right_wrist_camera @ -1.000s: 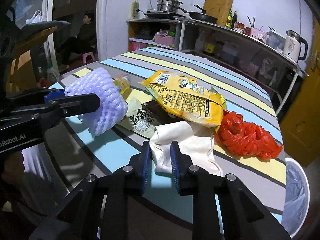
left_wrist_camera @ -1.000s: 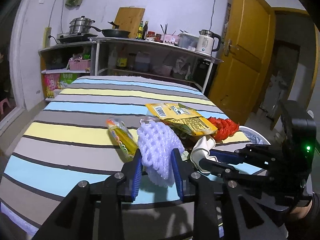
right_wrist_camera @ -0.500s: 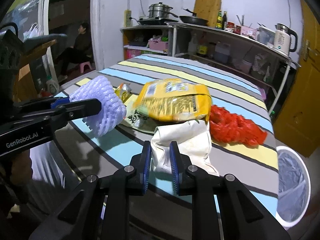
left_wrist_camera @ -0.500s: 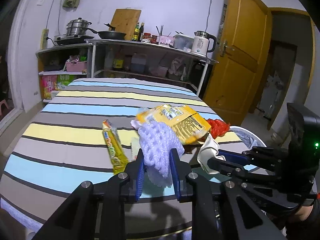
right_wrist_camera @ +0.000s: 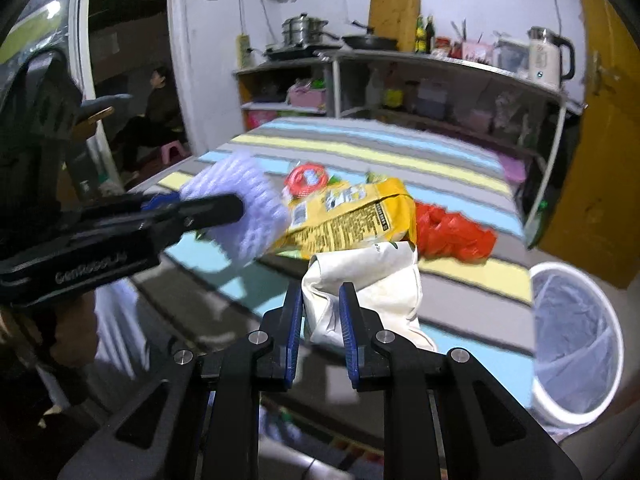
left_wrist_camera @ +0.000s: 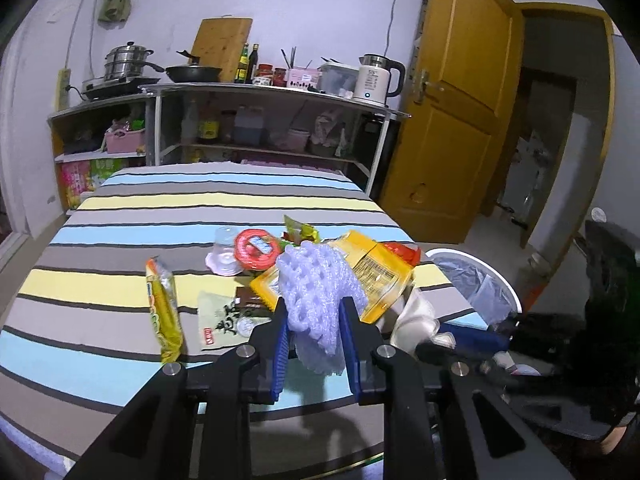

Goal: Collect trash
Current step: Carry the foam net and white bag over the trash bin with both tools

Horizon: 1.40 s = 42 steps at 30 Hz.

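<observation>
Striped surface (left_wrist_camera: 120,240) fills the view, kitchen shelves behind it, a white bin (right_wrist_camera: 576,344) on the floor off its right edge. Most trash lies there uncollected: yellow bag (right_wrist_camera: 352,216), red bag (right_wrist_camera: 452,236), long wrapper (left_wrist_camera: 164,316) pointing toward the far edge. Left claw (left_wrist_camera: 314,340) grips a foam net (left_wrist_camera: 320,300), hanging lengthwise downward. Right claw (right_wrist_camera: 320,328) grips a white bag (right_wrist_camera: 372,288), long axis upright. Neither looks binned yet.
</observation>
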### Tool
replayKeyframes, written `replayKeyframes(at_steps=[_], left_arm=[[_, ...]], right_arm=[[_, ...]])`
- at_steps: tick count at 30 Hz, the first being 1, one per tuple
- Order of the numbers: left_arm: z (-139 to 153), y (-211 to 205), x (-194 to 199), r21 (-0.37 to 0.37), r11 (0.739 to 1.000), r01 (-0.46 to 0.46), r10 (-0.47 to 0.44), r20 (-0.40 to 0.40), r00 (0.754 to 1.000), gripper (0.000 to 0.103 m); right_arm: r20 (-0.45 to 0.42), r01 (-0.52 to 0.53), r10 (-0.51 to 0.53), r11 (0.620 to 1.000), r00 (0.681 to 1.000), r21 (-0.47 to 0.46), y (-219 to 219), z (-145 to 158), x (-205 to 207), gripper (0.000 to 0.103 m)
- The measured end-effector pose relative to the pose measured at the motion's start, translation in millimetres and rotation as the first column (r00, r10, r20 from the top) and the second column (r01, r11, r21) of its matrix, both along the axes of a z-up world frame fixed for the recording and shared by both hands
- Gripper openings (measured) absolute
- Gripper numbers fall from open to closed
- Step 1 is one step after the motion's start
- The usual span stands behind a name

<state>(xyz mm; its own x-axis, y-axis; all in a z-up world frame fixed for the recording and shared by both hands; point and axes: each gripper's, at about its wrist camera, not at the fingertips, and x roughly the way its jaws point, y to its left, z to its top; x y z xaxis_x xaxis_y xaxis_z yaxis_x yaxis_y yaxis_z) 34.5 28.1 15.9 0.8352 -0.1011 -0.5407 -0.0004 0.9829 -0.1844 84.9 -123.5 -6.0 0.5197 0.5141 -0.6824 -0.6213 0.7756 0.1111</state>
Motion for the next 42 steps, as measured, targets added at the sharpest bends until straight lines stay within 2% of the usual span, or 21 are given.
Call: replayKeyframes(at_steps=[15,22,32,42], left_arm=[[4.1,-29.6,7.4,0.022,0.998,0.067,-0.067,0.007,0.998,0.024],[-16.6,-36.8,17.8,0.017,0.997,0.069,-0.068,-0.047,0.997,0.024],[1.8,-57.6,22.1,0.035,0.991,0.130,-0.130,-0.006,0.991,0.024],[6.8,-106.6,63.1,0.043,0.972,0.231,-0.231,0.000,0.973,0.024]], right_arm=[[-0.055,-0.024,0.023,1.000,0.998,-0.014,-22.1,-6.1,-28.1,0.019],[-0.040,-0.038,0.037,0.999,0.999,-0.015,-28.5,2.6,-44.0,0.019],[0.013,0.080,-0.080,0.997,0.997,0.001,-62.6,18.5,-37.5,0.020],[0.029,0.232,-0.232,0.973,0.972,0.014,-116.3,18.9,-7.8,0.020]])
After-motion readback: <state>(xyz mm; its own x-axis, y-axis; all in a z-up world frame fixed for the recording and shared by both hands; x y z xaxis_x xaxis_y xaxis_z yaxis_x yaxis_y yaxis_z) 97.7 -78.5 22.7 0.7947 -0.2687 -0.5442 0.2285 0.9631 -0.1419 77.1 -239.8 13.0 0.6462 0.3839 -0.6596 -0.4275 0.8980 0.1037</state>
